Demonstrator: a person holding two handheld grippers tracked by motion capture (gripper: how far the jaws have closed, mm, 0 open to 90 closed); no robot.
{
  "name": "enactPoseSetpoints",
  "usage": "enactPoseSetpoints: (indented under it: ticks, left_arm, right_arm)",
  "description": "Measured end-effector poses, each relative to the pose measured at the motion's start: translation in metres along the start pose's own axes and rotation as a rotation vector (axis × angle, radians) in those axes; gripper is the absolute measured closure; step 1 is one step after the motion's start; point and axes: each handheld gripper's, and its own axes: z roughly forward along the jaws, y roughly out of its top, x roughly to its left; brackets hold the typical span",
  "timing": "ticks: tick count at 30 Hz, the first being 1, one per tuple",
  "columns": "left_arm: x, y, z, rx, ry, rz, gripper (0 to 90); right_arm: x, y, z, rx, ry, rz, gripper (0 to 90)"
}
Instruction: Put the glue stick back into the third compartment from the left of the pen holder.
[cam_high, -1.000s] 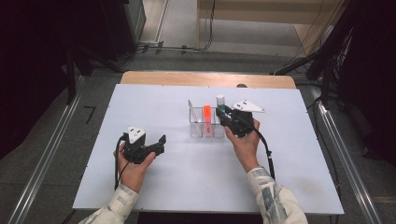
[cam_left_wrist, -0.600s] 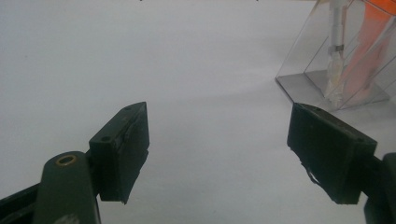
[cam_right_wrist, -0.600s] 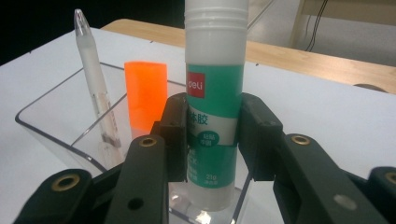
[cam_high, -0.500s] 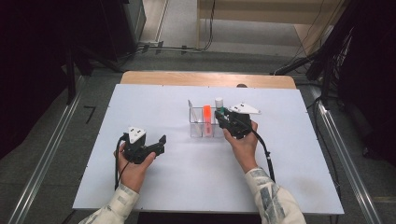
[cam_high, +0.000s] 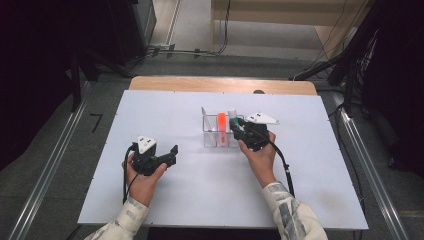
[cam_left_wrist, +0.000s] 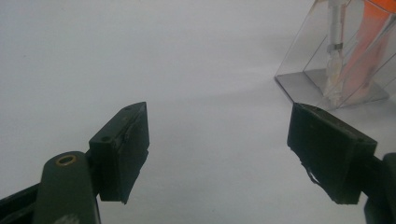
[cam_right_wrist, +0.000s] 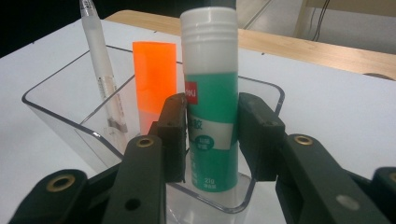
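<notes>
Right gripper view has the glue stick (cam_right_wrist: 210, 100) standing upright between the right tongs (cam_right_wrist: 212, 140), its white cap up and its base down inside the clear holder (cam_right_wrist: 60, 109), at the near corner. Its long axis runs straight up and down. The left pad lies against the green label; the right pad looks to stand just off it, so the hold seems slack. These tongs have just been opening a little with the stick between them. A white pen (cam_right_wrist: 100, 70) and an orange marker (cam_right_wrist: 154, 77) lean in the same holder behind it.

High view puts the holder (cam_high: 211, 134) mid-surface (cam_high: 150, 210), with the right tongs (cam_high: 235, 127) at its right side and the left tongs (cam_high: 172, 152) well apart to the left, spread wide with nothing between them.

Risks, as I judge them: if the pads part unevenly, the one touching could drag the stick sideways and tip it against the wall. Pulling back low could catch the rim and shove the light holder, toppling pen and marker.
</notes>
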Motion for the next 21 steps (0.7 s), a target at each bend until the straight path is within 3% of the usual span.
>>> enactPoseSetpoints:
  ticks: [21]
  left_arm:
    - [0.001, 0.000, 0.000, -0.002, -0.001, -0.001, 21.4]
  right_arm:
    - [0.001, 0.003, -0.015, -0.027, 0.020, 0.002, 53.5]
